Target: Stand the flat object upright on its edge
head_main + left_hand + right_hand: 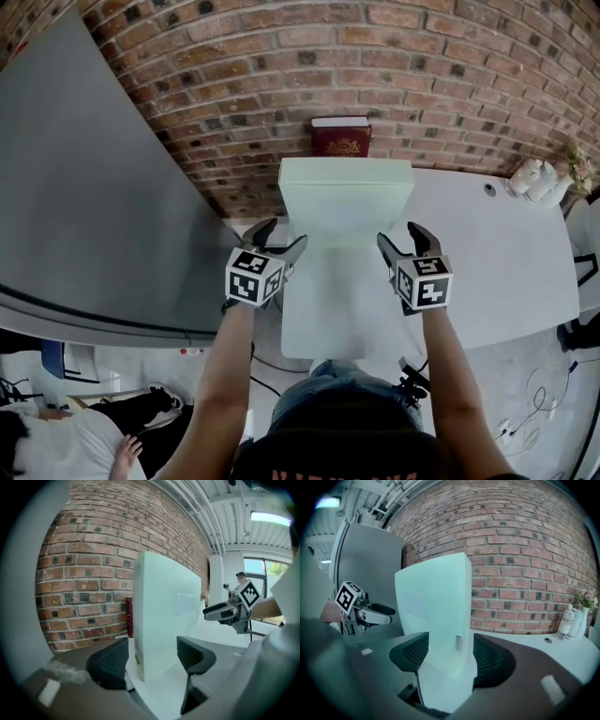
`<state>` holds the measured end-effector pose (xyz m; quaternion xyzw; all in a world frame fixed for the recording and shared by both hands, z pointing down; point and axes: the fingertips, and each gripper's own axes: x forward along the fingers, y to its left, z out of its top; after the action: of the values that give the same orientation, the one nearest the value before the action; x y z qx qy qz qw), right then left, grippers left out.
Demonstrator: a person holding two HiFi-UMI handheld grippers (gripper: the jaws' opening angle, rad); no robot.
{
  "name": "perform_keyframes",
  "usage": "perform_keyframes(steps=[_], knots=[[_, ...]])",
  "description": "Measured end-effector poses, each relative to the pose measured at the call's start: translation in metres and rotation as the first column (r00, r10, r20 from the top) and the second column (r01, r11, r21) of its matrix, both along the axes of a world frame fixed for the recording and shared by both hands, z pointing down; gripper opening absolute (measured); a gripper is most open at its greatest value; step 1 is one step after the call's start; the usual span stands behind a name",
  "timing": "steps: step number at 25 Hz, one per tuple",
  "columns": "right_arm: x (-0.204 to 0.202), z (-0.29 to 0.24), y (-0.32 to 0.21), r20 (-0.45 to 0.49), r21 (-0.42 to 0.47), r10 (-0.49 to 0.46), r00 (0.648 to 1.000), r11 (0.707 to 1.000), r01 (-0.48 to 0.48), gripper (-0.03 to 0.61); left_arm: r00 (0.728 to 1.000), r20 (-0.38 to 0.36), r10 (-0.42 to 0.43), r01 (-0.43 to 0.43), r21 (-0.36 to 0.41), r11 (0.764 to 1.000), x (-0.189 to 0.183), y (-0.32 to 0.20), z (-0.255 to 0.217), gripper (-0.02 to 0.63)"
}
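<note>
Brick wall (375, 66) at the back, white table (506, 253) in front, and the pale green board (345, 202) stands up on its edge near the wall.

Both the left gripper (284, 234) and the right gripper (401, 234) have their jaws spread wide, one at each bottom corner of the board, and neither seems to squeeze it. The board looks stiff, smooth and light, so it could tip over. It is best held low at both ends.

A loft-style office or lab workspace: an exposed brick wall (375, 66) behind a white surface (497, 272), a grey partition panel (84, 206) at the left, loose cables (539, 394) on the floor, bare ceiling pipes (220, 522).
</note>
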<state>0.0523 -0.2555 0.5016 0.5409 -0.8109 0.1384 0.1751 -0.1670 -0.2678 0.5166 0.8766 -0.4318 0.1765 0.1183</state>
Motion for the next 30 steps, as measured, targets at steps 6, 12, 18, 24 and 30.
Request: perform_keyframes(steps=[6, 12, 18, 24, 30], knots=[[0.000, -0.020, 0.023, 0.007, 0.059, 0.028, 1.000, 0.998, -0.028, 0.213, 1.000, -0.016, -0.021, 0.022, 0.037, 0.999, -0.008, 0.018, -0.015, 0.315], [-0.003, -0.042, 0.044, 0.011, 0.138, 0.089, 0.996, 0.986, -0.090, 0.055, 0.997, -0.038, -0.064, 0.067, 0.095, 0.993, -0.019, 0.035, -0.036, 0.188], [-0.013, -0.064, 0.067, 0.017, 0.204, 0.079, 0.997, 0.976, -0.081, 0.002, 0.995, -0.063, -0.075, 0.085, 0.164, 0.983, -0.025, 0.048, -0.059, 0.000], [-0.021, -0.087, 0.087, 0.017, 0.261, 0.068, 0.998, 0.963, -0.070, 0.002, 0.996, -0.058, -0.060, 0.072, 0.226, 0.972, -0.020, 0.064, -0.084, 0.000], [-0.027, -0.103, 0.095, 0.011, 0.304, 0.057, 0.998, 0.951, -0.058, 0.002, 0.993, -0.077, -0.087, 0.104, 0.269, 0.958, -0.023, 0.071, -0.104, 0.000]])
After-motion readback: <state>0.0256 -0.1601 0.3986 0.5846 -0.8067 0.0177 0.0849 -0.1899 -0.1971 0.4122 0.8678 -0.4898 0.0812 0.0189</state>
